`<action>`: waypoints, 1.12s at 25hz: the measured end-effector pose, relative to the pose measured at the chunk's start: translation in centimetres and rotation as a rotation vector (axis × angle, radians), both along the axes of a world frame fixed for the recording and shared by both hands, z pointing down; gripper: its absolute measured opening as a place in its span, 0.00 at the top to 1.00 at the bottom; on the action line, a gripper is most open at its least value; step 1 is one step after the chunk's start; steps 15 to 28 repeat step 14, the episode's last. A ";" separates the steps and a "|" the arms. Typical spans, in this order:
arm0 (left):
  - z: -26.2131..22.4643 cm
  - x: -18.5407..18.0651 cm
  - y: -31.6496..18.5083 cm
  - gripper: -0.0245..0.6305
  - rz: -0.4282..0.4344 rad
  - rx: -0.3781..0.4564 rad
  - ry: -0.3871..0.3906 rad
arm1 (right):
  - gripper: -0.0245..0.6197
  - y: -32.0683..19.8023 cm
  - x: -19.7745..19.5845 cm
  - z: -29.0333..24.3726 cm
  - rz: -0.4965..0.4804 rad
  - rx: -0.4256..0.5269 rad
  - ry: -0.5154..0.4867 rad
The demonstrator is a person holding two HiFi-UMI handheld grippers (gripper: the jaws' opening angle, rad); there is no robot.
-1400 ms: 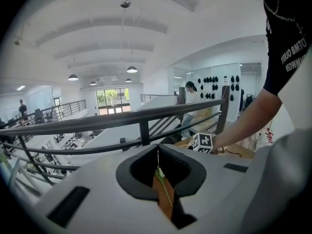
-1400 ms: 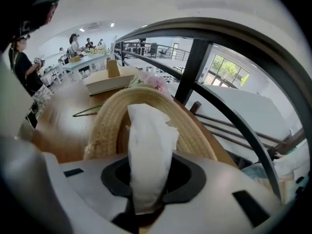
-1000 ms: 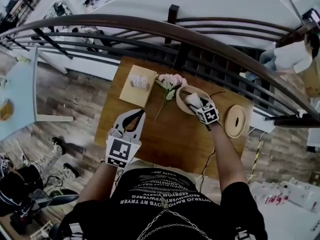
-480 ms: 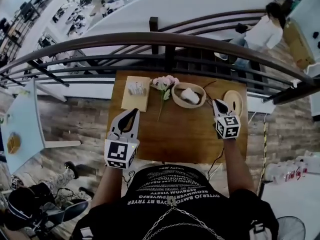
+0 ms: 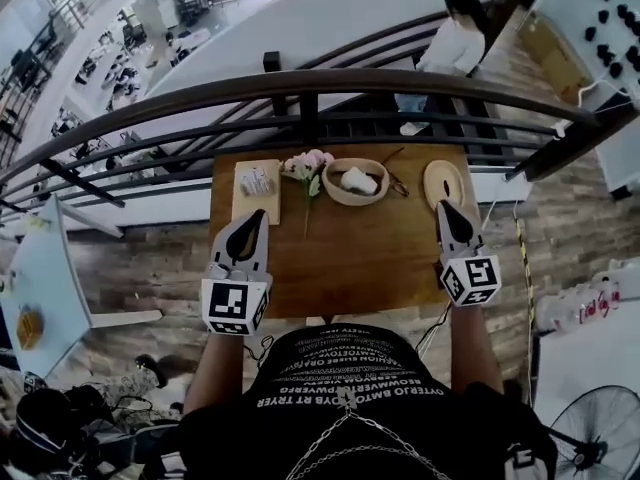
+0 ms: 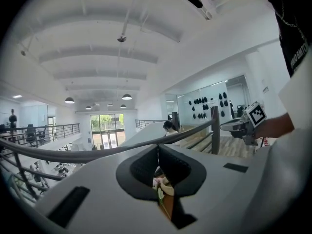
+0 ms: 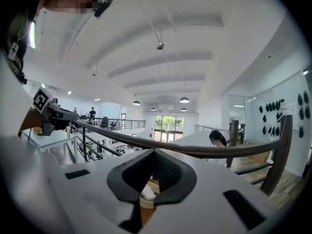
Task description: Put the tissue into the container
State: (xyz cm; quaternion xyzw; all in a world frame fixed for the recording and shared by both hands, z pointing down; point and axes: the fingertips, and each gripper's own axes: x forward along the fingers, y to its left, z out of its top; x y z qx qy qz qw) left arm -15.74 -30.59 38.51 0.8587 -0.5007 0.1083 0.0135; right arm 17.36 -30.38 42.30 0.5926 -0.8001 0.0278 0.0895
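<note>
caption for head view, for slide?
Tissue in the bowl, lid beside it; left gripper and right gripper shut and empty over the table's near edge.

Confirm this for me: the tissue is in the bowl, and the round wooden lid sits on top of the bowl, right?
Partly wrong. The tissue is in the bowl, but the round wooden lid is not on it. It lies flat on the table, apart from the bowl on its right, as the head view shows.

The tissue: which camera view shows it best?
The head view: the tissue lies whole in the container, seen from above. The right gripper view shows only a small white bit past its jaws; the left gripper view, nothing clear.
</note>
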 end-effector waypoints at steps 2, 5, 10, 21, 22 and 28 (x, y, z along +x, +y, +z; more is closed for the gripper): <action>-0.1 0.2 0.5 0.92 0.018 0.006 0.010 | 0.94 1.0 -0.3 -0.2 0.009 0.009 0.022; 0.4 0.8 1.1 0.92 0.049 0.002 0.022 | 0.94 2.4 -0.8 -0.2 0.012 0.011 0.041; 1.4 1.7 1.6 0.92 0.069 -0.012 0.017 | 0.94 3.1 -2.0 0.0 -0.023 0.003 0.088; 1.5 2.5 1.5 0.92 0.073 -0.012 0.006 | 0.94 2.4 -2.6 -0.2 -0.052 0.002 0.089; 1.5 2.5 1.5 0.92 0.073 -0.012 0.006 | 0.94 2.4 -2.6 -0.2 -0.052 0.002 0.089; 1.5 2.5 1.5 0.92 0.073 -0.012 0.006 | 0.94 2.4 -2.6 -0.2 -0.052 0.002 0.089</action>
